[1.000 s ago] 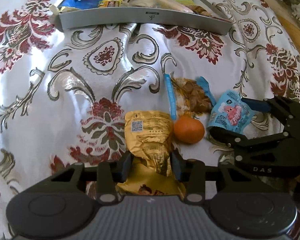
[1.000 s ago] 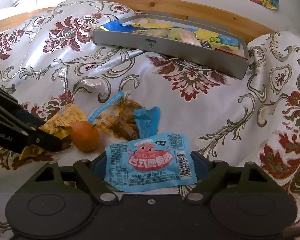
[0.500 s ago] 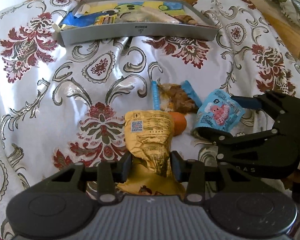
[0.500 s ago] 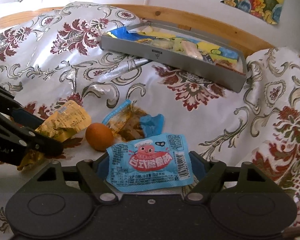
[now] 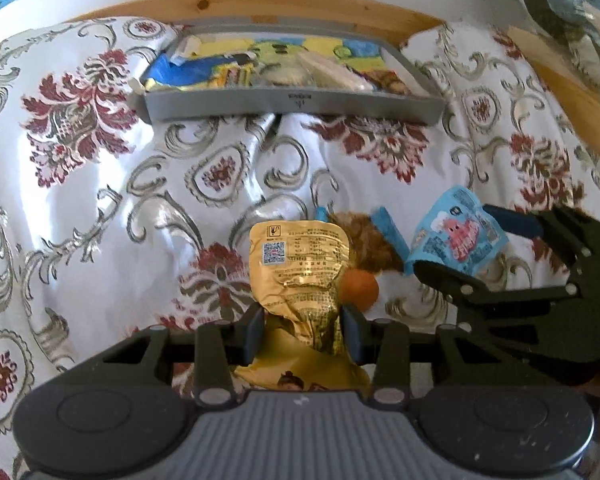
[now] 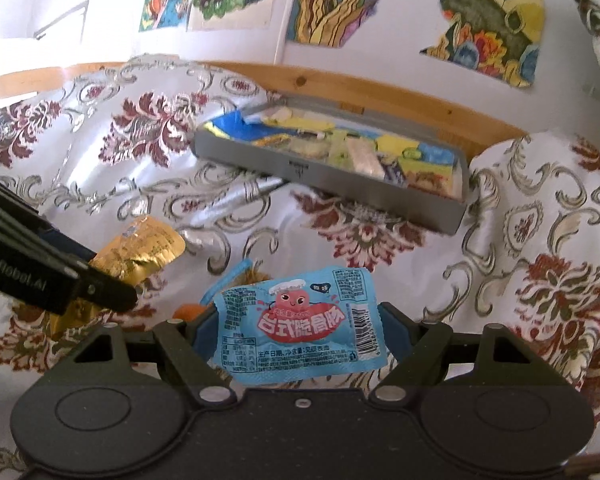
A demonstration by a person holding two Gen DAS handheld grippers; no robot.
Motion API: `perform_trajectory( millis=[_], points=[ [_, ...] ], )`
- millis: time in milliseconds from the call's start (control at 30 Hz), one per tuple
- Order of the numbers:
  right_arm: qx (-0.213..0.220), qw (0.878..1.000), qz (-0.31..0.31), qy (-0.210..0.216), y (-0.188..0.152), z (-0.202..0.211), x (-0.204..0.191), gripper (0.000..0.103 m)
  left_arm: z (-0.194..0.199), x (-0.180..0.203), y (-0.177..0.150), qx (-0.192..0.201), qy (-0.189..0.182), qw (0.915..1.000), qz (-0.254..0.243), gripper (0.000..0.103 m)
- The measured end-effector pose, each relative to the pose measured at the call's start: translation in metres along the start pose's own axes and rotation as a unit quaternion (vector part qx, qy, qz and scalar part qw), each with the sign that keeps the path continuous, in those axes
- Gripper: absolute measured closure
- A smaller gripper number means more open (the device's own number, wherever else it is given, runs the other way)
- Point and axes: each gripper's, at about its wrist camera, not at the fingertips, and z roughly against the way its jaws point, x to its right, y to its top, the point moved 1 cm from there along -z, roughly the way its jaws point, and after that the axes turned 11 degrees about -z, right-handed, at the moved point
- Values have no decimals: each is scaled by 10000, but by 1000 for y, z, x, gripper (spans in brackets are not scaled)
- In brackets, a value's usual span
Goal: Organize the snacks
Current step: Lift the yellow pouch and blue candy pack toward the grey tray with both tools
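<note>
We look out over a white cloth (image 5: 100, 208) patterned with dark red flowers and grey-green scrolls, draped across the whole surface, with a wooden rail (image 5: 300, 4) along its far edge. On the wall above hang colourful pictures (image 6: 412, 4). Near the far edge of the cloth sits a long, shallow grey tray (image 5: 292, 103), packed with snack packets in blue, yellow and green.

Our left gripper (image 5: 303, 330) is clenched on a gold foil packet (image 5: 298, 276), its two fingers pinching the crumpled lower part while the printed top stands up above them, lifted off the cloth. Our right gripper (image 6: 296, 338) is clamped on a light blue packet (image 6: 300, 324) bearing a pink cartoon figure and a barcode, held flat between its fingers, well short of the tray.

Between the two grippers, on the cloth, lies a clear bag with blue edges holding brown snack pieces (image 5: 366, 240). Just beside it rests a small orange fruit (image 5: 360, 290), partly hidden behind the gold packet in the left view.
</note>
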Motion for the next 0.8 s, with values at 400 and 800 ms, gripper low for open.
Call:
perform_trajectory(
  millis=[400, 800],
  points=[
    [697, 9971, -231, -206, 30, -2, 13, 22, -10, -35, 42, 644, 34, 9979, 113, 58],
    [925, 9948, -224, -355, 101, -52, 30, 22, -37, -67, 114, 1398, 143, 9897, 280, 58]
  ],
)
